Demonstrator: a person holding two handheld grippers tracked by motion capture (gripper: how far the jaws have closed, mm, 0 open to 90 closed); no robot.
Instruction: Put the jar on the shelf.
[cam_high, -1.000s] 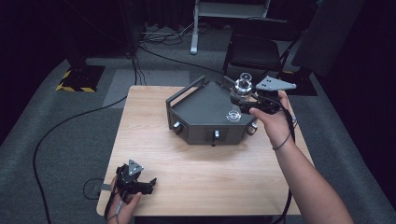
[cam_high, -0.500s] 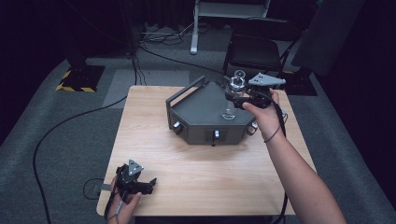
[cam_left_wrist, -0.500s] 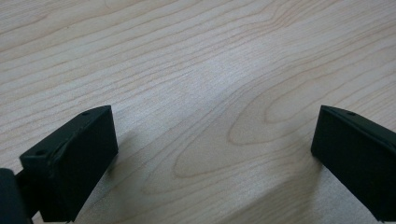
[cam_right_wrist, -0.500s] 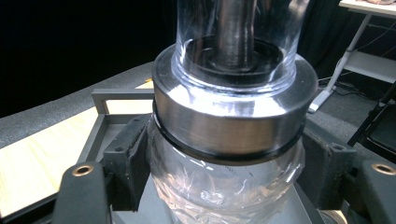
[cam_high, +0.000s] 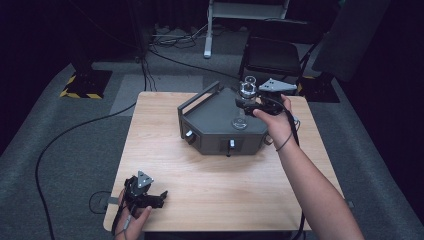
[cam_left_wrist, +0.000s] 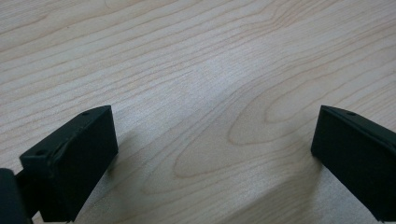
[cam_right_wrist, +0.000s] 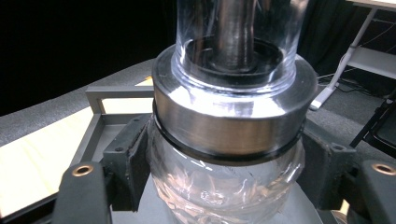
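Note:
A clear glass tube (cam_high: 247, 85) with a metal collar (cam_right_wrist: 229, 121) is gripped at its crinkled glass base below the collar. My right gripper (cam_high: 244, 102) is shut on it, one black pad (cam_right_wrist: 135, 158) on each side. It hangs over the back right part of a dark grey metal box (cam_high: 215, 120), behind a round silver socket (cam_high: 240, 123) in the box's top. My left gripper (cam_high: 158, 198) rests on the wooden table (cam_high: 210, 190) near the front left corner. Its jaws stand wide open over bare wood (cam_left_wrist: 215, 135).
The box has a handle bar (cam_high: 200, 96) at its back left and knobs (cam_high: 189, 135) and a switch (cam_high: 231, 144) on its front face. Cables (cam_high: 75, 130) run over the grey carpet left of the table. A dark stool (cam_high: 272, 57) stands behind the table.
My right hand has carried the glass tube leftward, from beyond the box's right corner to above its top. The left gripper has stayed where it was.

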